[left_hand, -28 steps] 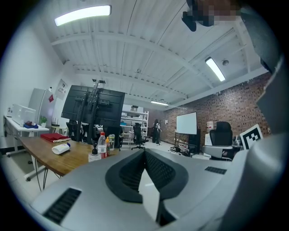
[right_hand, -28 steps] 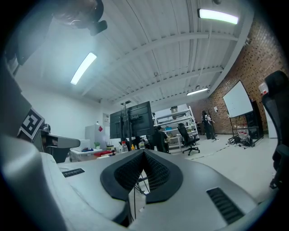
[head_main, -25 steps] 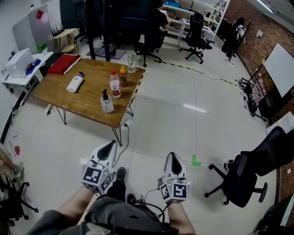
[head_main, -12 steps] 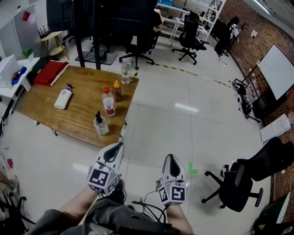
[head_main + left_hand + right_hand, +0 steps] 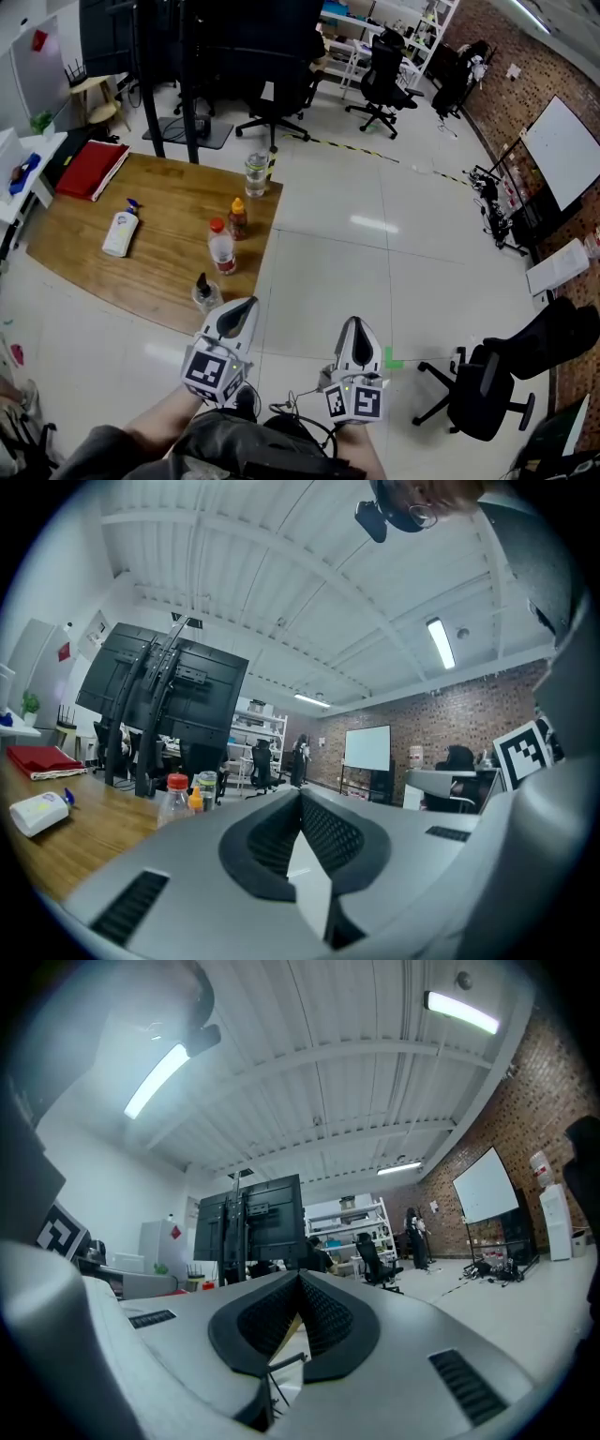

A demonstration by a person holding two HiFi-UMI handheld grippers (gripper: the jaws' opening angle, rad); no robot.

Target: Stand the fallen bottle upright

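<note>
The fallen white bottle [image 5: 120,232] lies on its side on the wooden table [image 5: 169,216], left of the upright bottles [image 5: 222,251]. Its long axis seems to run away from the person, nozzle at the far end. The left gripper [image 5: 242,311] is nearer, with the bottle ahead and to its left. The right gripper [image 5: 354,328] is farther off. Both have their jaws pressed together and hold nothing.

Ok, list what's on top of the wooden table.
A red folder, a white spray bottle lying flat, and upright: a pump bottle, a red-capped bottle, an orange-capped bottle, a clear jar. The left gripper covers the near corner of the table.
</note>
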